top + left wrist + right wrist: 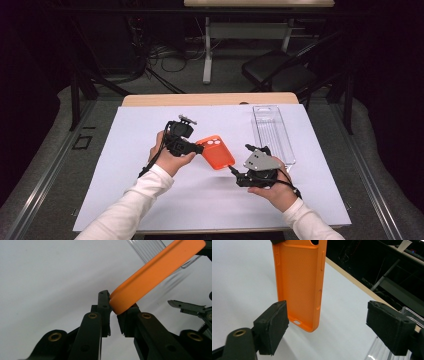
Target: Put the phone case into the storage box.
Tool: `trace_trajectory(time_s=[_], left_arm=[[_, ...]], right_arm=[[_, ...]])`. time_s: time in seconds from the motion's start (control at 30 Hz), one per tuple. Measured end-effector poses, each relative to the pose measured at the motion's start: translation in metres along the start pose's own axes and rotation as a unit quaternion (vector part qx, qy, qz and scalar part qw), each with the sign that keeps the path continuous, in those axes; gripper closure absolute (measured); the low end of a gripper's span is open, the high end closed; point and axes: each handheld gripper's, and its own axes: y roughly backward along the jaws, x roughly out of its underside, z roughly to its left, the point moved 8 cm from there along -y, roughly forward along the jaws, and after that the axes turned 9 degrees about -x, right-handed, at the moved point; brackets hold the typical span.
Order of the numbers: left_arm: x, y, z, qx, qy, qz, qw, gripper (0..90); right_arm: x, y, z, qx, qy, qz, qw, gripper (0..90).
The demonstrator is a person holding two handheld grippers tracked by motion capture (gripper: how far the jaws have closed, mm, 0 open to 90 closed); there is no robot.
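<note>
We hold the orange phone case (215, 151) up off the white counter (125, 165), between our two hands and just left of the clear plastic tray (272, 132) that lies near the far right corner. Our left tool (113, 312) pinches one end of the case, its pads pressed against the rim; seen from above, that is the end with the camera cut-outs. Our right tool (325, 327) stands spread wide, its pads (273, 326) either side of the case's lower end with clear air between them and the orange edge, so it grips nothing. The case looks to us like soft rubbery plastic: light, bendy, thin-walled and hollow, so it should sag or twist if gripped at one corner alone, though it is unlikely to slip from the pads or break. We judge the best hold to be across the raised side rim or a short end, where the wall is doubled, not on the flat back, which would buckle. Our left hand (172, 157) is raised with the wrist turned inward, its tool pointing right across the counter; our right hand (272, 187) rests low near the counter's front, its tool aimed up and left toward the case's free end.
</note>
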Motion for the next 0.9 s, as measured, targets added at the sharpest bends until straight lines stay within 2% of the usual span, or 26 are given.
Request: trace_trajectory(time_s=[0.27, 0.5, 0.6, 0.9], left_arm=[[-0.001, -0.002, 0.001, -0.007, -0.006, 0.015, 0.9998, 80.9], [-0.004, -0.004, 0.0, -0.022, -0.019, 0.027, 0.9992, 80.9], [-0.006, -0.005, -0.001, -0.025, -0.022, 0.032, 0.9989, 80.9], [-0.009, -0.007, -0.007, -0.044, -0.045, 0.051, 0.9967, 80.9]], right_arm=[[-0.008, 0.001, -0.001, 0.004, 0.013, 0.01, 0.9999, 24.2], [-0.015, 0.001, -0.004, 0.012, 0.022, 0.037, 0.999, 26.7], [-0.018, 0.0, -0.005, 0.013, 0.026, 0.039, 0.9988, 29.9], [-0.024, -0.001, -0.007, 0.013, 0.043, 0.053, 0.9976, 38.1]])
